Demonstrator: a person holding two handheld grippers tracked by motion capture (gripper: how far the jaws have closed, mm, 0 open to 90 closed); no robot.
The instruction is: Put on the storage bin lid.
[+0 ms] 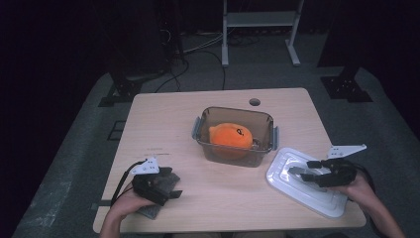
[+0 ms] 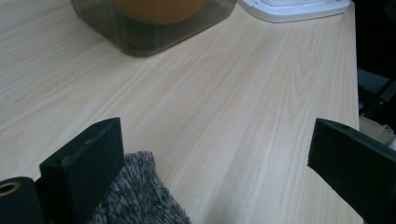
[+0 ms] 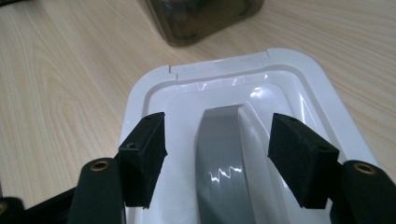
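White lid [image 1: 303, 181] lies flat on the wooden table [image 1: 228, 198], just to the near right of the clear brown-tinted container [image 1: 234, 135], its inner side up with a grey handle strip [image 3: 223, 158] running down the middle. That container stands open near the table's centre and holds an orange plush toy [image 1: 231, 136] that takes up most of its floor; grey clip flaps hang at its two short ends. Right gripper [image 1: 303, 168] hangs low over the lid, on the side away from the container, and its jaws stand apart, one on each side of the grey strip, with neither pad pressing on it in the right gripper view. Left gripper [image 1: 171, 186] rests well to the near left of the container, by the table's front edge, its jaws wide apart and gripping nothing; a grey knitted cloth [image 2: 135, 196] lies under and against one jaw. Between that gripper and the container the pale wood is bare. A round cable hole [image 1: 254, 102] sits in the tabletop behind the container. Past the table, grey carpet, black cables and the legs of a white frame [image 1: 260, 29] stand in a dark room.
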